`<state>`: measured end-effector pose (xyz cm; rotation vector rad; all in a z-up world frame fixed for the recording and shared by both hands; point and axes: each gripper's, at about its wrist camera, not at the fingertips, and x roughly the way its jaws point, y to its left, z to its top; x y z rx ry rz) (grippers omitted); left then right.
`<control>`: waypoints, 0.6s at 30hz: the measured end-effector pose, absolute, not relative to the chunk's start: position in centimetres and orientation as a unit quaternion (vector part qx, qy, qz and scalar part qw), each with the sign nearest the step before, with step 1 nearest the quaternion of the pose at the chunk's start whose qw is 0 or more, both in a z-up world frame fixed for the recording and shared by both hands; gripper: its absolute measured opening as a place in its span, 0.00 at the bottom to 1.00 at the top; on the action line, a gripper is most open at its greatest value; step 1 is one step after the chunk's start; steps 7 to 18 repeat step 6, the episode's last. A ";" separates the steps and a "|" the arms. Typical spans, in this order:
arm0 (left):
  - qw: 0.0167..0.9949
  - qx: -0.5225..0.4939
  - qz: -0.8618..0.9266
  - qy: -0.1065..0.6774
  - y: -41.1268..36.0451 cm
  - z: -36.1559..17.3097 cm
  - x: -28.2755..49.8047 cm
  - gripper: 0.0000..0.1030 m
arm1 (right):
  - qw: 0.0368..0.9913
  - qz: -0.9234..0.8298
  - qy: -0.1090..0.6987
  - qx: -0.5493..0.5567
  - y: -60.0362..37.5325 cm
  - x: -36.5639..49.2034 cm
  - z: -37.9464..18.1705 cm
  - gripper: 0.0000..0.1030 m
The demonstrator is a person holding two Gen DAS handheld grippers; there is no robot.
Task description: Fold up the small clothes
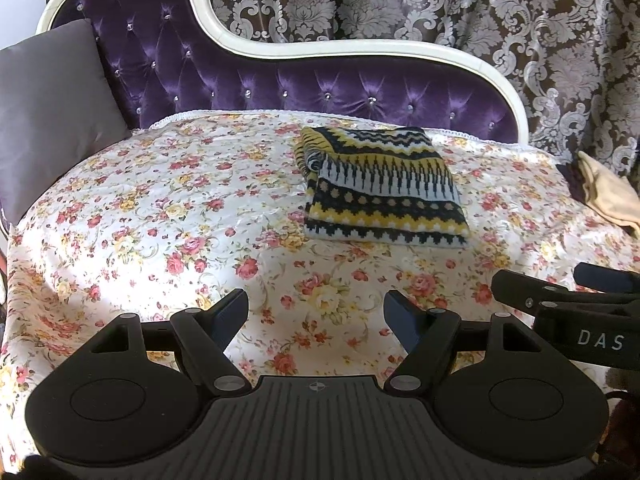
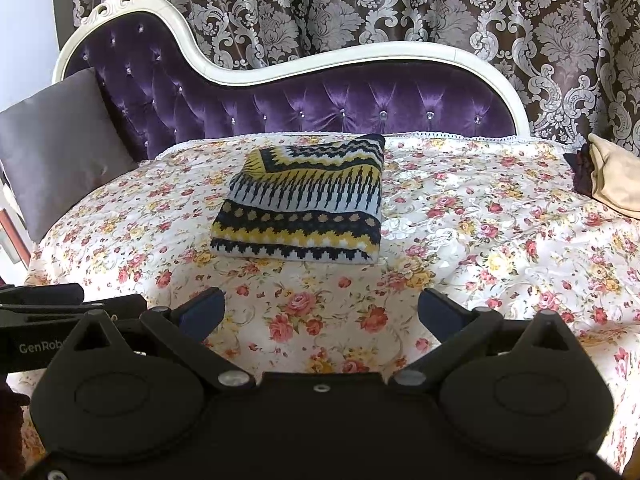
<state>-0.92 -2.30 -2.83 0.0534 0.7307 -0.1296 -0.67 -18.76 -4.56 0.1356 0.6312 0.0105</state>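
Note:
A folded knit garment [image 1: 380,188] with navy, yellow and white zigzag bands lies flat on the floral cover, toward the back of the seat; it also shows in the right wrist view [image 2: 304,212]. My left gripper [image 1: 316,314] is open and empty, held above the cover in front of the garment, apart from it. My right gripper [image 2: 320,312] is open and empty too, in front of the garment. The right gripper shows at the right edge of the left wrist view [image 1: 568,292], and the left gripper at the left edge of the right wrist view [image 2: 60,304].
The floral cover [image 1: 160,220] lies over a purple tufted chaise with a white frame [image 1: 320,48]. A grey cushion [image 1: 52,112] leans at the left end. A beige cloth [image 2: 616,184] lies at the right end. Patterned curtains [image 2: 400,0] hang behind.

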 end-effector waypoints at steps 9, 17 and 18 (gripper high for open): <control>0.930 0.026 -0.066 0.362 -2.2 -2.9 -0.8 0.71 | 0.948 0.006 0.311 0.068 -18.6 -0.7 -4.7 0.99; 0.930 0.026 -0.066 0.362 -2.2 -2.9 -0.8 0.71 | 0.948 0.006 0.311 0.068 -18.6 -0.7 -4.7 0.99; 0.930 0.026 -0.066 0.362 -2.2 -2.9 -0.8 0.71 | 0.948 0.006 0.311 0.068 -18.6 -0.7 -4.7 0.99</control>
